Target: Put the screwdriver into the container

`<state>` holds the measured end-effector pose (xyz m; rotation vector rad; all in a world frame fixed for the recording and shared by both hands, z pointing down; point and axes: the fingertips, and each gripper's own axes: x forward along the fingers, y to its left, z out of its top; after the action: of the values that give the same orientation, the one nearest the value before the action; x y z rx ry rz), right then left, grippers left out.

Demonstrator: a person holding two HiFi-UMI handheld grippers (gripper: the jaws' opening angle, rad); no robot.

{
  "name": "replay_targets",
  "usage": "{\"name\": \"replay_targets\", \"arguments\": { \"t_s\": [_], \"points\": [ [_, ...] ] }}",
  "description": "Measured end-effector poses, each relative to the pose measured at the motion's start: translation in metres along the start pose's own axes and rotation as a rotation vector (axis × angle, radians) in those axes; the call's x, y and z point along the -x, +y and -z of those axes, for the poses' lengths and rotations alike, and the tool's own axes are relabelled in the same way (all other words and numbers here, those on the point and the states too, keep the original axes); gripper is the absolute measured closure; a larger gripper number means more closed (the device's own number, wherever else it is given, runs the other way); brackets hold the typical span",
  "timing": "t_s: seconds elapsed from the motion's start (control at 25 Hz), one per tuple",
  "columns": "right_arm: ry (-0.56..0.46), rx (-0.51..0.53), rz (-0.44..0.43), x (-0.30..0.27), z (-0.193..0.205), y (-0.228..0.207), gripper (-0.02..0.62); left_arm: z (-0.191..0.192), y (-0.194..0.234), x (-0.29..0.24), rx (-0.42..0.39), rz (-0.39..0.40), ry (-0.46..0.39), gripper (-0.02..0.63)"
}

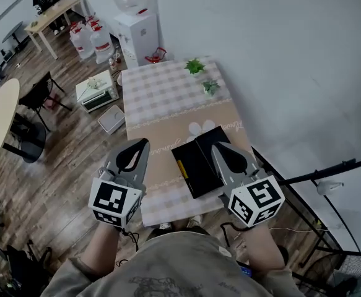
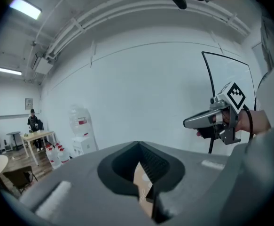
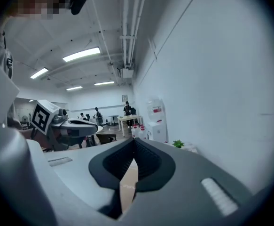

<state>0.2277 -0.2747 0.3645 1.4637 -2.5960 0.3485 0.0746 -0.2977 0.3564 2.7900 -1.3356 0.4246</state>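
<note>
A black flat container [image 1: 203,166] lies open on the near part of the cloth-covered table [image 1: 161,104]. The yellow-handled screwdriver [image 1: 181,169] lies along the container's left edge; whether it is inside I cannot tell. My left gripper [image 1: 144,142] is held above the table's left edge, left of the container, jaws shut and empty. Over the container's right half hovers my right gripper [image 1: 217,146], also shut and empty. In the left gripper view my own jaws [image 2: 137,144] meet, and the right gripper [image 2: 207,121] shows ahead. The right gripper view shows its jaws [image 3: 134,140] closed.
Two small green plants [image 1: 195,66] [image 1: 210,86] stand at the table's far end. A water dispenser [image 1: 137,33] and bottles are beyond it. A white wall runs along the right side, with a black stand arm [image 1: 329,169] near my right.
</note>
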Motion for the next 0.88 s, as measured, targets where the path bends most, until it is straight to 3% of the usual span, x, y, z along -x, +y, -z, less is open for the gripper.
{"name": "replay_targets", "arguments": {
  "t_s": [0.2,0.4,0.88],
  "points": [
    [-0.111,0.029,0.008,0.036,-0.039,0.013,0.569,-0.046,-0.014,0.02,-0.105,-0.001,-0.11,0.604],
    [-0.163,0.04,0.017,0.065,-0.053,0.022,0.569,-0.067,-0.033,0.04,-0.084,0.032,-0.167,0.604],
    [-0.131,0.04,0.015,0.083,-0.037,0.029,0.569,-0.053,-0.043,0.047,-0.072,0.044,-0.134,0.604]
  ]
}}
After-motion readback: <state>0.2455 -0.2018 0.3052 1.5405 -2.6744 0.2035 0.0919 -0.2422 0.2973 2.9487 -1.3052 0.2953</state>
